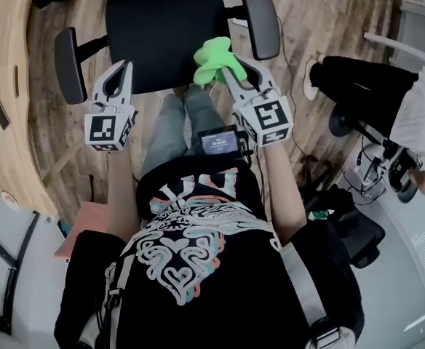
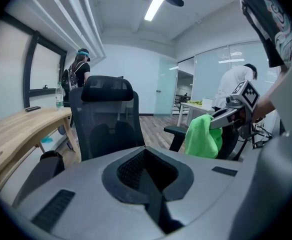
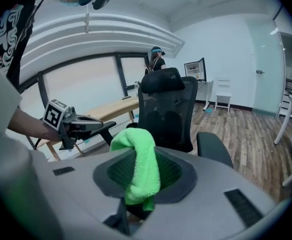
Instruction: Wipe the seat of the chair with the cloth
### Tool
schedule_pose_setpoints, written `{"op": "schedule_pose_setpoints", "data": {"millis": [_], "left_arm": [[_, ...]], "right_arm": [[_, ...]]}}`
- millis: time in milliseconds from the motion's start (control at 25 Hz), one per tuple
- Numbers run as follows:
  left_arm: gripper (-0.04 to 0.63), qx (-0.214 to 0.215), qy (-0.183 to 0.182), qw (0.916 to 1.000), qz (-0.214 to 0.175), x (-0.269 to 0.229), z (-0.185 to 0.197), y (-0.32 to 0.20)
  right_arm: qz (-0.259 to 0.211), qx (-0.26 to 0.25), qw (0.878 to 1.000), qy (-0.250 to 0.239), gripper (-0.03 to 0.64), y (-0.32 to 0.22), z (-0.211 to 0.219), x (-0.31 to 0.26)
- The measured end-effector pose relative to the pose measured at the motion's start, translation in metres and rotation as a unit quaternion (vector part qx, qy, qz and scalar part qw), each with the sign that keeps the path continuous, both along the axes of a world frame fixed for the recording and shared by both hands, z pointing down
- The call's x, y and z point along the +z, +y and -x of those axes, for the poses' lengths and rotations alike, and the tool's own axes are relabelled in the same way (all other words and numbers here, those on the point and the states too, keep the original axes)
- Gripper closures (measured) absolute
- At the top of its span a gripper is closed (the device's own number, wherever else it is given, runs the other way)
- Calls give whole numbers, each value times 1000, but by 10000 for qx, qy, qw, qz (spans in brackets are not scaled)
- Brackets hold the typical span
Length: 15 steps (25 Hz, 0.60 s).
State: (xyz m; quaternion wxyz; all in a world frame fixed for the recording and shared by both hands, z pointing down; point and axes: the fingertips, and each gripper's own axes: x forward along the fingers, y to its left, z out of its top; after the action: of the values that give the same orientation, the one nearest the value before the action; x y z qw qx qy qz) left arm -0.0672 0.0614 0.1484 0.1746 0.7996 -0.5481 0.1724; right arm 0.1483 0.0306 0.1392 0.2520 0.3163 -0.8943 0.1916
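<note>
We've got the green cloth (image 1: 214,59) pinched in our right tongs (image 1: 225,73), bunched up and hanging over the front edge of the black office chair's seat (image 1: 161,35). Our left tongs (image 1: 123,70) are closed on nothing, out near the armrest (image 1: 69,64) on that side.

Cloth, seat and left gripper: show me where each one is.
cloth (image 1: 214,60), head view, middle of the bunched fabric.
seat (image 1: 161,31), head view, bare centre of the cushion.
left gripper (image 1: 125,65), head view, between its fingertips.
</note>
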Motion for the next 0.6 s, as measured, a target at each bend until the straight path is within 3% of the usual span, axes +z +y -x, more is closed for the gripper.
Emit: {"op": "schedule_pose_setpoints", "data": {"millis": [200,600], "left_arm": [[594,-109,129,9997,170,29,-4,-5],[594,76,172,9985,524,87,-9,-14]], "right_arm": [[109,32,9999,120,534,-6,0,28],[343,-112,9985,415,534,-6,3,88]]}}
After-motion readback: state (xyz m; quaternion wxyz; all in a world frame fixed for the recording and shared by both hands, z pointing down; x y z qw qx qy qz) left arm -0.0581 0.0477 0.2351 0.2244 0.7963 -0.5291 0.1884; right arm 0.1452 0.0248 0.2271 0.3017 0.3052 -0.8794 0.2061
